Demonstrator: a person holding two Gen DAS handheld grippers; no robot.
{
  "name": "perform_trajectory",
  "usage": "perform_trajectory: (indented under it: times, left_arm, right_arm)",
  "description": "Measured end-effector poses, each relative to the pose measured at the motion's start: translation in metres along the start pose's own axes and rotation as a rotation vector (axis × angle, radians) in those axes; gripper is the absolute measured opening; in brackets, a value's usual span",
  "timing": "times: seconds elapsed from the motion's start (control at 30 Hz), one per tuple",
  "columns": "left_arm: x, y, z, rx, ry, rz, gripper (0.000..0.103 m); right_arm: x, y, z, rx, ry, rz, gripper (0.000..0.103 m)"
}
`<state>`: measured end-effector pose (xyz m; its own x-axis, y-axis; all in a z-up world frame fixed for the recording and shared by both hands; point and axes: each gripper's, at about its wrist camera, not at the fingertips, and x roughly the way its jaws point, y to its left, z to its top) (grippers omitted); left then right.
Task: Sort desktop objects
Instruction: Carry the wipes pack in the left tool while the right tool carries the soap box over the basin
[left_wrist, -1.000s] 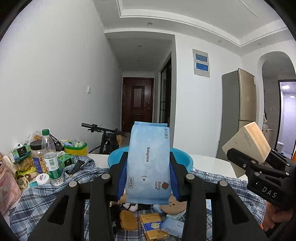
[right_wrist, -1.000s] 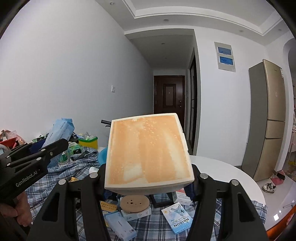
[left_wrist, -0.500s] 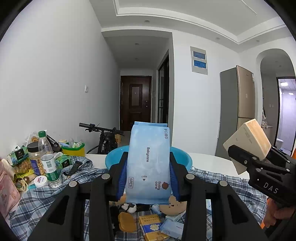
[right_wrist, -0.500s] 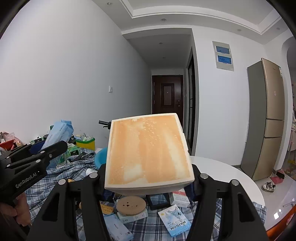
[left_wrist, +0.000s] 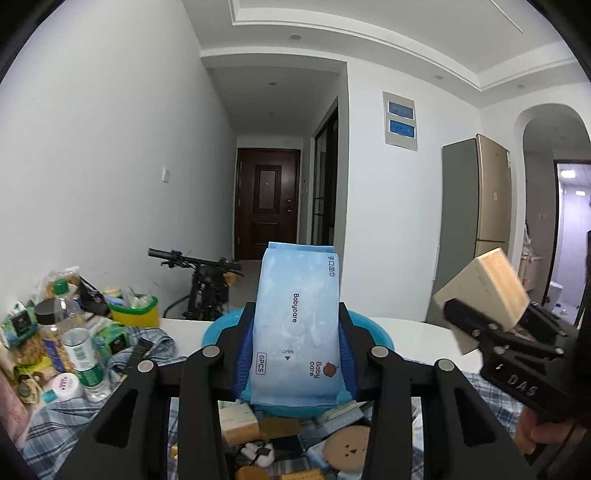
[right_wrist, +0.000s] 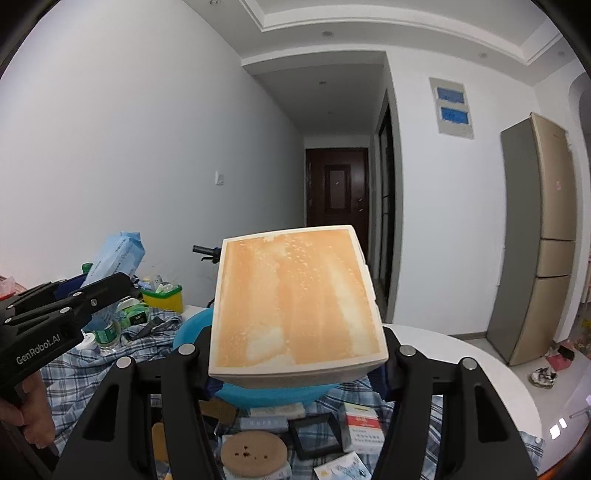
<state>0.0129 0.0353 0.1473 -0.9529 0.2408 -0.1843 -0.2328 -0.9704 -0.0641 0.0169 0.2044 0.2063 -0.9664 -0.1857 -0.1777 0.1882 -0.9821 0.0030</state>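
**Carrying two items over the blue basin**

Holding a blue wipes pack (left_wrist: 297, 325) upright, the left gripper (left_wrist: 295, 354) is pinching it narrowly between both fingers (left_wrist: 243, 354), long axis vertical. The right gripper (right_wrist: 295, 354) is clamping a cream-and-orange box (right_wrist: 295, 299) at a wider spread. The blue basin (left_wrist: 373, 332) is sitting on the desk (right_wrist: 443, 343) directly ahead and below both loads, roughly equally near either hand.

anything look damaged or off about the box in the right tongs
The box in the right tongs has a blotchy orange top with pale patches, like wear or staining. It also sits tilted.
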Motion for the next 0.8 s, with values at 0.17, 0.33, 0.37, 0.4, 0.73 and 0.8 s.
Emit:
perform_trajectory:
  times: [0.17, 0.33, 0.37, 0.4, 0.73, 0.8]
  left_arm:
    - [0.027, 0.003, 0.012, 0.022, 0.000, 0.023, 0.042]
    - [0.065, 0.010, 0.021, 0.001, 0.041, 0.000, 0.042]
    - [0.075, 0.010, 0.023, 0.005, 0.045, 0.004, 0.042]
    - [0.083, 0.011, 0.023, 0.008, 0.049, 0.009, 0.042]
    - [0.141, 0.021, 0.028, 0.004, 0.083, 0.002, 0.042]
    - [0.151, 0.021, 0.032, 0.012, 0.081, 0.001, 0.042]
  right_arm:
    - [0.023, -0.007, 0.012, -0.016, -0.013, 0.001, 0.059]
    - [0.048, -0.017, 0.023, -0.029, -0.016, -0.003, 0.059]
    - [0.053, -0.019, 0.025, -0.030, -0.013, -0.005, 0.059]
    - [0.058, -0.021, 0.027, -0.031, -0.009, -0.006, 0.059]
    - [0.102, -0.038, 0.039, -0.023, 0.019, -0.026, 0.059]
    - [0.111, -0.041, 0.040, -0.014, 0.024, -0.018, 0.059]
